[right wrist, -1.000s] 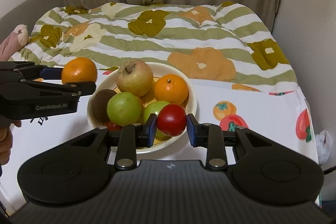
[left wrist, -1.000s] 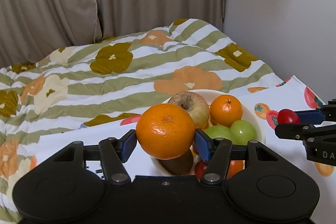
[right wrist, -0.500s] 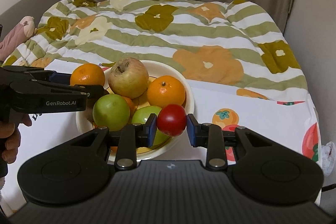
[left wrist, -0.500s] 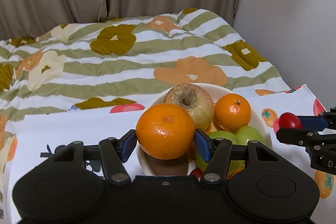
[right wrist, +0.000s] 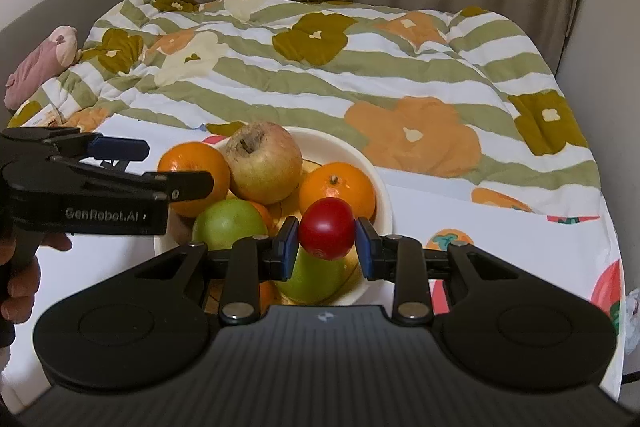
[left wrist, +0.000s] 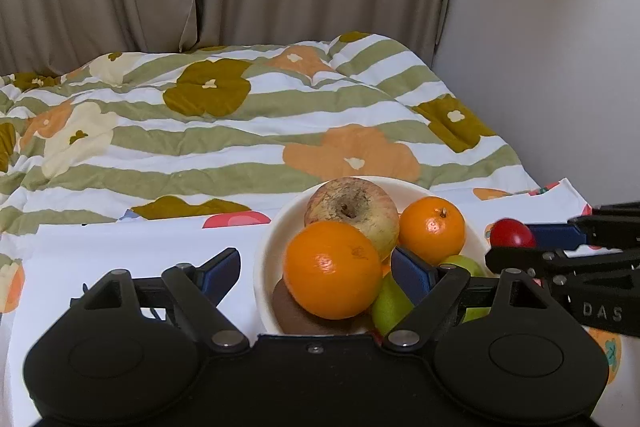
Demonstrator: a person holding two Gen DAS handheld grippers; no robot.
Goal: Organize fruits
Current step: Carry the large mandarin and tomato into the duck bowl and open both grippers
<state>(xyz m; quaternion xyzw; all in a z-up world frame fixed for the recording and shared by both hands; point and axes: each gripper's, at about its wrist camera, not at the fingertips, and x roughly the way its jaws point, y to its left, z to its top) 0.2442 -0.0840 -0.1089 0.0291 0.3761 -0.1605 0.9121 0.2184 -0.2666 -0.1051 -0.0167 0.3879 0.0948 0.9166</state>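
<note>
A white bowl [left wrist: 264,259] [right wrist: 380,187] holds a yellowish apple [left wrist: 352,213] [right wrist: 262,163], a small orange [left wrist: 432,231] [right wrist: 338,189], green apples [right wrist: 230,225] and a brown kiwi [left wrist: 296,315]. My left gripper [left wrist: 316,273] [right wrist: 160,167] is open over the bowl's left side. A large orange [left wrist: 332,269] [right wrist: 194,167] rests between its spread fingers on the fruit pile. My right gripper [right wrist: 327,241] [left wrist: 532,235] is shut on a red tomato [right wrist: 327,229] [left wrist: 512,233] above the bowl's right front.
The bowl stands on a white fruit-print cloth [right wrist: 480,219] [left wrist: 120,247]. Behind it lies a striped floral quilt [left wrist: 240,131] [right wrist: 360,67], with curtains and a wall beyond. A pink plush toy [right wrist: 40,63] lies at the far left.
My left gripper has opened and let go of the large orange, which now sits in the bowl against the apple. My right gripper has kept the tomato and shifted slightly over the bowl.
</note>
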